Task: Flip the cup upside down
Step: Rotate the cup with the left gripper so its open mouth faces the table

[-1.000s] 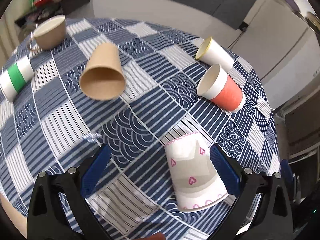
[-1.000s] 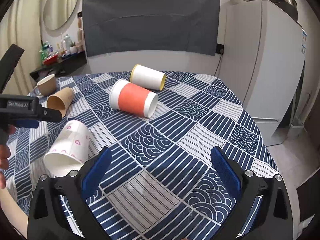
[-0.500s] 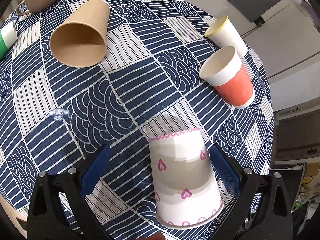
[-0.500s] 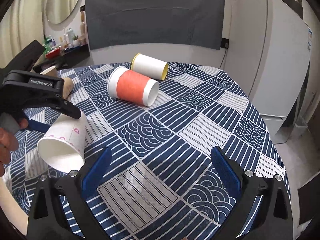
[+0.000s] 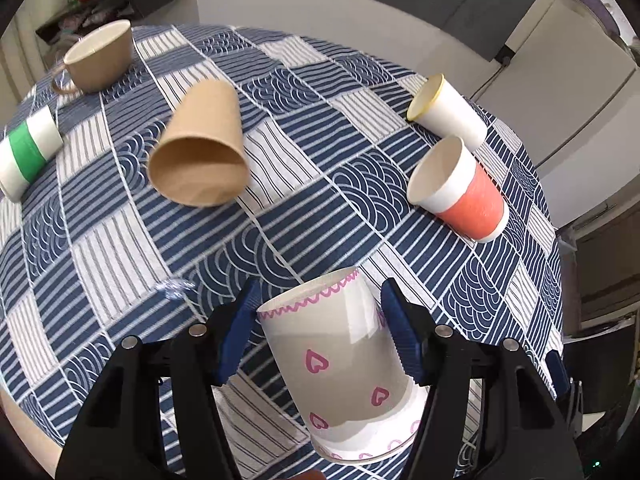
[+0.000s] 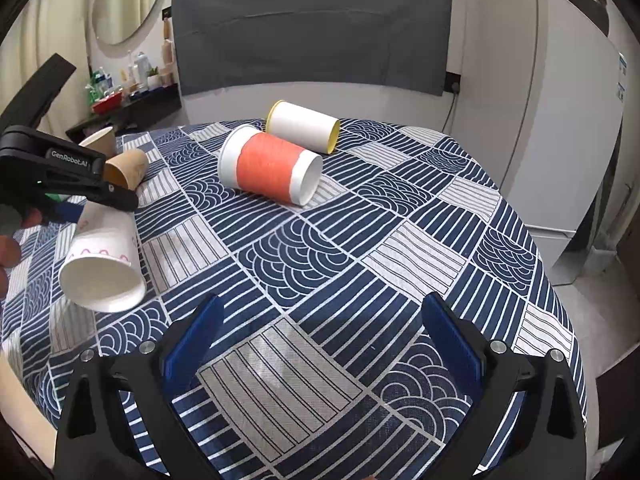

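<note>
The cup (image 5: pixel 344 364) is white paper with pink hearts and a pink zigzag line. It is tipped over, its open mouth facing away from the orange cup (image 5: pixel 460 192). It sits near the tablecloth (image 5: pixel 280 208) edge.

Left tool (image 5: pixel 316 320) closed on heart cup (image 5: pixel 340 356), lifted it.

paper cups: 5 — heart-print cup (image 5: pixel 344 360) at 6 o'clock, brown cup (image 5: pixel 200 152) at 10, green-banded cup (image 5: pixel 26 152) at 9, orange-banded cup (image 5: pixel 460 192) at 2, yellow-rimmed cup (image 5: pixel 448 114) at 1 | mugs: 1, tan mug (image 5: pixel 100 60) at 11 | tables: 1, table (image 5: pixel 320 184)
</note>
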Motion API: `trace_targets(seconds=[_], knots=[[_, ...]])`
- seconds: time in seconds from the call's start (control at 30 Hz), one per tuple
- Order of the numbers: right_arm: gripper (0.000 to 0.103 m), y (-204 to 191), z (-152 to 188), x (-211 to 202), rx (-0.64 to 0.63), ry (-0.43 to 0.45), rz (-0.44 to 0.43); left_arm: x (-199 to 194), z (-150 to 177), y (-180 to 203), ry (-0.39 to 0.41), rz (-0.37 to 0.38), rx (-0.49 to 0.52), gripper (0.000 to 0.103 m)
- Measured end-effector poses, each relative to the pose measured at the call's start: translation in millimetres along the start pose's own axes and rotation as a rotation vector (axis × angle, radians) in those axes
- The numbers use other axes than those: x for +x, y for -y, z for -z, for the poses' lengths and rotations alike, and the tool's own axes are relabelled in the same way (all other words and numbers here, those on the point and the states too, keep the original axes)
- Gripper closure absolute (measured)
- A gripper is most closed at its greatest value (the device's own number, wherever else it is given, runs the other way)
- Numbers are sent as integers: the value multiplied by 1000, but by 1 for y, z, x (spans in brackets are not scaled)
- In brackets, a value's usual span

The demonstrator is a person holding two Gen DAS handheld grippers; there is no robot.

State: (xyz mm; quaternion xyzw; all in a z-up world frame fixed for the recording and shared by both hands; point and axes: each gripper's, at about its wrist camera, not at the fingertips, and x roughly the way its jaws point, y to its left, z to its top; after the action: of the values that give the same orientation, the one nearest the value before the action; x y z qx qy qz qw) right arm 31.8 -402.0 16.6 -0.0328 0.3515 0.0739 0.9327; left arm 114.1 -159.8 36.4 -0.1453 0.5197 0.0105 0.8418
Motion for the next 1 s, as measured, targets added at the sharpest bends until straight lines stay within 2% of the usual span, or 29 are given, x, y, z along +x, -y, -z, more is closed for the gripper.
trace_targets(seconds=[0.1,0.4,0.6,0.73,1.0], knots=[[8,-6,-1,-1,-9,1,-3,-8,-2,-5,31,-23,23,41],[8,-20,-3,-1,-23,-2,-15,-36,4,-3,250,-190,196,41],[8,-29,-3,0,-35,-10,-14,-41,19,3,354,-285,305,41],[8,-34,-2,-1,-42,-14,-15,-41,32,6,395,-313,358,41],[8,-44,-1,1,-62,-28,-3,-46,52,3,432,-268,388,41]])
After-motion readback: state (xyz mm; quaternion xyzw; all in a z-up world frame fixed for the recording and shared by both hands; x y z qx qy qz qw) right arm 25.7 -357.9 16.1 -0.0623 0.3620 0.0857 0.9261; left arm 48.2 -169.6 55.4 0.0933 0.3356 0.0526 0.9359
